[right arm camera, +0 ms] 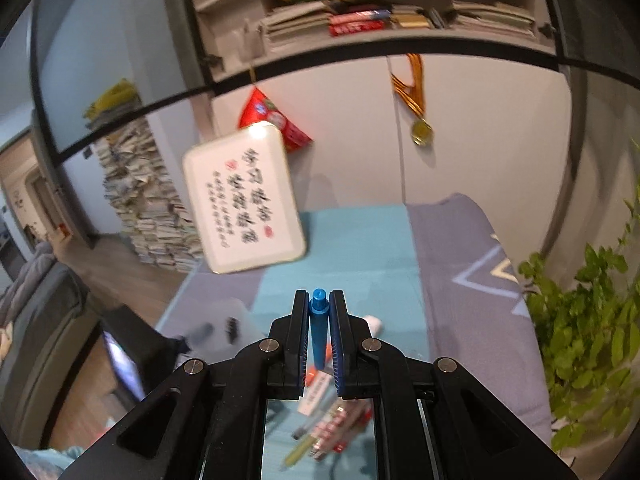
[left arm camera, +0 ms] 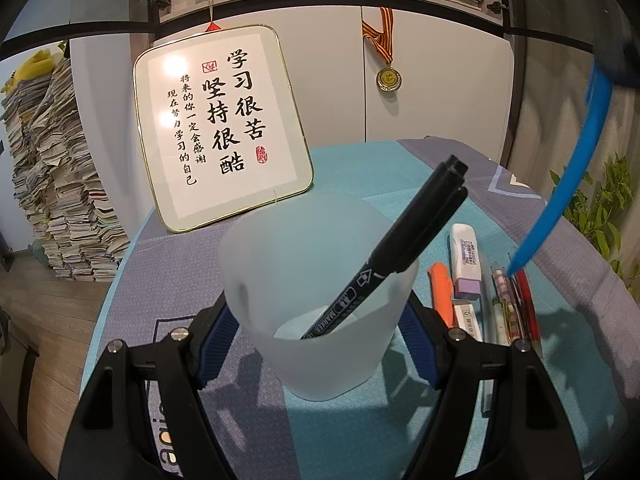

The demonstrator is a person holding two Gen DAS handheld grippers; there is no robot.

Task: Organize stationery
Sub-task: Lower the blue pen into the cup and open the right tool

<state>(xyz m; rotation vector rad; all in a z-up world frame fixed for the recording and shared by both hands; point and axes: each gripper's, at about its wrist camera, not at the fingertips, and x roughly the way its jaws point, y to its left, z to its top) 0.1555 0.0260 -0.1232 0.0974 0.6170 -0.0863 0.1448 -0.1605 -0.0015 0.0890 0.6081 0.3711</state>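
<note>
A frosted translucent cup [left arm camera: 316,300] stands on the cloth-covered table, and my left gripper [left arm camera: 316,330] is shut on its sides. Leaning inside it is a black marker [left arm camera: 400,248]. To the cup's right lie an orange highlighter [left arm camera: 440,292], a white and purple correction tape [left arm camera: 466,264], an eraser [left arm camera: 468,320] and several pens [left arm camera: 516,300]. A blue pen [right arm camera: 319,332] is clamped between the pads of my right gripper [right arm camera: 319,300], held in the air above the table. The same blue pen [left arm camera: 568,176] hangs at the right of the left wrist view.
A framed calligraphy board [left arm camera: 224,128] leans against white cabinet doors behind the table. A medal [left arm camera: 388,78] hangs on the door. A tall stack of papers [left arm camera: 56,184] stands on the floor at left. A green plant [right arm camera: 588,344] sits at the table's right edge.
</note>
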